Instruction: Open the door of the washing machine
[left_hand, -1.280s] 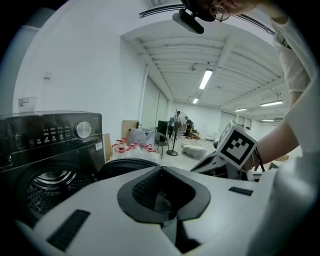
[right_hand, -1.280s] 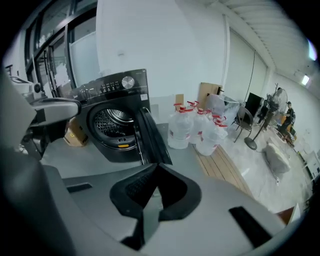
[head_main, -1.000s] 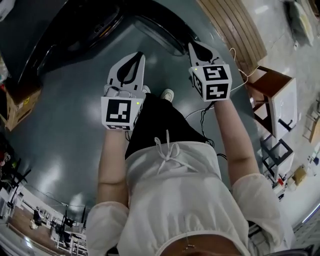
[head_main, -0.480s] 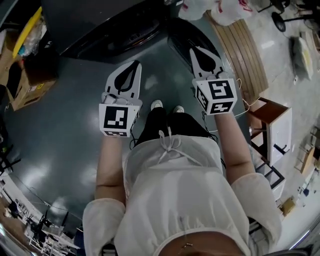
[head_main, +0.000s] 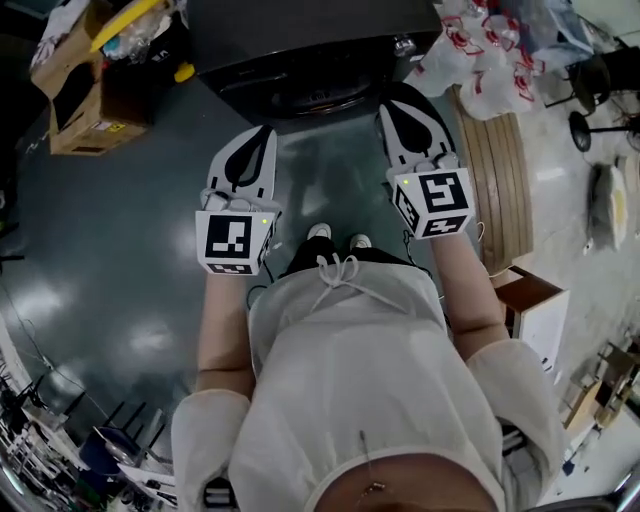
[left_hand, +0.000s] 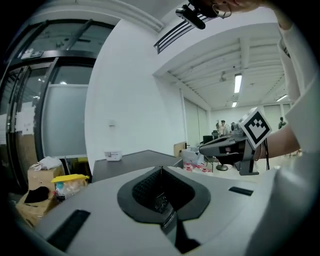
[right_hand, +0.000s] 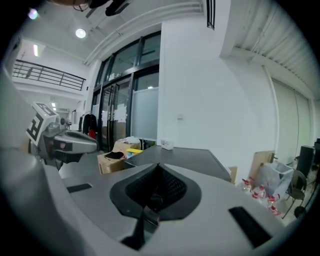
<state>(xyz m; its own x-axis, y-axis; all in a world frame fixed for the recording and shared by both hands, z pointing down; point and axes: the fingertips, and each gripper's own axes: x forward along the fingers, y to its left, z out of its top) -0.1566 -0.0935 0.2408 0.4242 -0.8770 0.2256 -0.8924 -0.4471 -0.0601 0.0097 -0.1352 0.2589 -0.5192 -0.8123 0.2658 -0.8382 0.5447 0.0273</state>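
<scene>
**A:** What carries everything we see?

**B:** The glossy grey-green floor (head_main: 110, 250). Straight ahead of us on it stands the dark grey, box-shaped washing machine (head_main: 300, 40). Its round dark door (head_main: 300, 97) is on the front panel, facing us. We make out no gap between door and front, though we cannot tell whether it is latched.

**A:** And around the machine?

**B:** To its right a slatted wooden board (head_main: 495, 180) with a curved edge lies flat on the floor. Beyond that sits a heap of white plastic bags (head_main: 480, 55) with red print, close to the machine's right side. To the machine's left we see an open brown cardboard box (head_main: 75, 115), apart from it.

**A:** How do our grippers stand?

**B:** The white-and-black left gripper (head_main: 262, 131) has its jaws pressed together with nothing between them. In its own view they meet in a single seam, with the machine's flat top beyond. The matching right gripper (head_main: 395, 103) is closed the same way and empty. From above it sits before the machine's right front corner. We see neither one touching the door.

**A:** Anything smaller?

**B:** Our white shoes (head_main: 335, 237), on the floor between the two grippers and just short of the machine's front.
</scene>
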